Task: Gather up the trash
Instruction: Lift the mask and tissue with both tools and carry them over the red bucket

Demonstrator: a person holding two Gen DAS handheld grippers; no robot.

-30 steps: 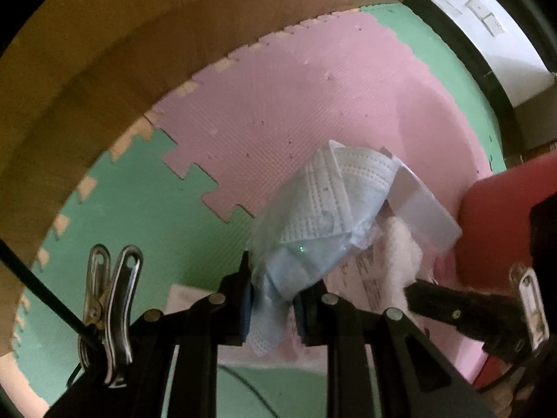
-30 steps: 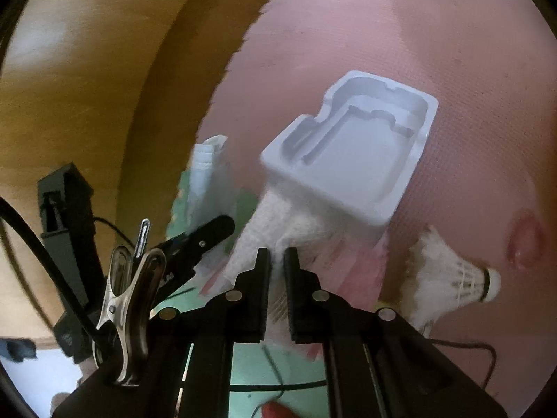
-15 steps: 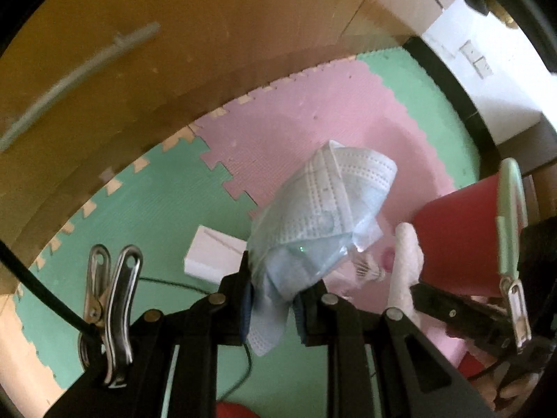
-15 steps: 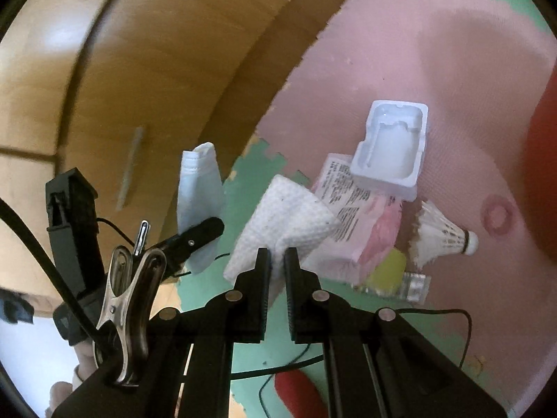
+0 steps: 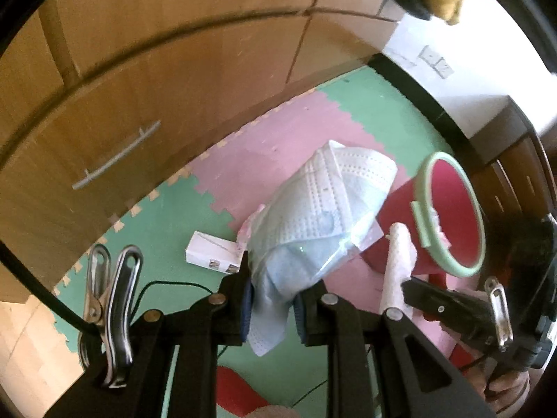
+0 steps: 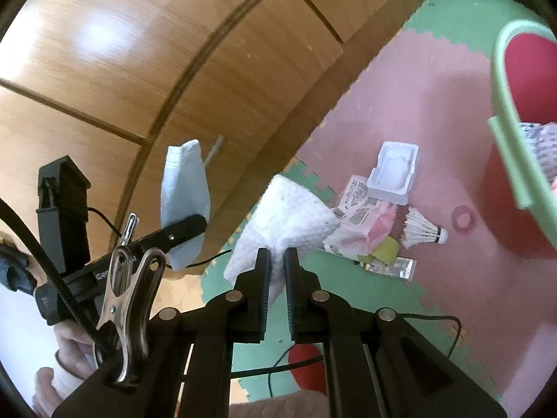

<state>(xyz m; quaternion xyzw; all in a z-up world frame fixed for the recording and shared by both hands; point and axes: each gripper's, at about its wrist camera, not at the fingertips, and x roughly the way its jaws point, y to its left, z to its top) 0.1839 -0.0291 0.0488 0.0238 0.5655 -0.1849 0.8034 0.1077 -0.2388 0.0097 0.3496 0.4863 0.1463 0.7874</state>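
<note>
Pale blue face mask point(image 5: 323, 209) held aloft, crumpled white paper towel point(image 6: 292, 219) likewise, above floor litter

Both grippers now hang higher above the floor mat point(image 5: 167, 230); the red bin point(image 5: 449, 216) has come into view.

Left wrist view sits behind its own 2 fingers and looks steeply down from well above the foam mat point(image 5: 167, 216), wooden cabinet point(image 5: 174, 69) across the top, red bin point(image 5: 452, 205) to the right, right gripper point(image 5: 407, 287) entering at the right edge. Right wrist view sits behind its own fingers at a shallower downward tilt, facing the same cabinet point(image 6: 209, 69) and mat point(image 6: 400, 104), with the left gripper point(image 6: 198, 223) at left and the bin point(image 6: 522, 104) at the right edge. Both views share the mat, cabinet front, bin and each other's gripper.
</note>
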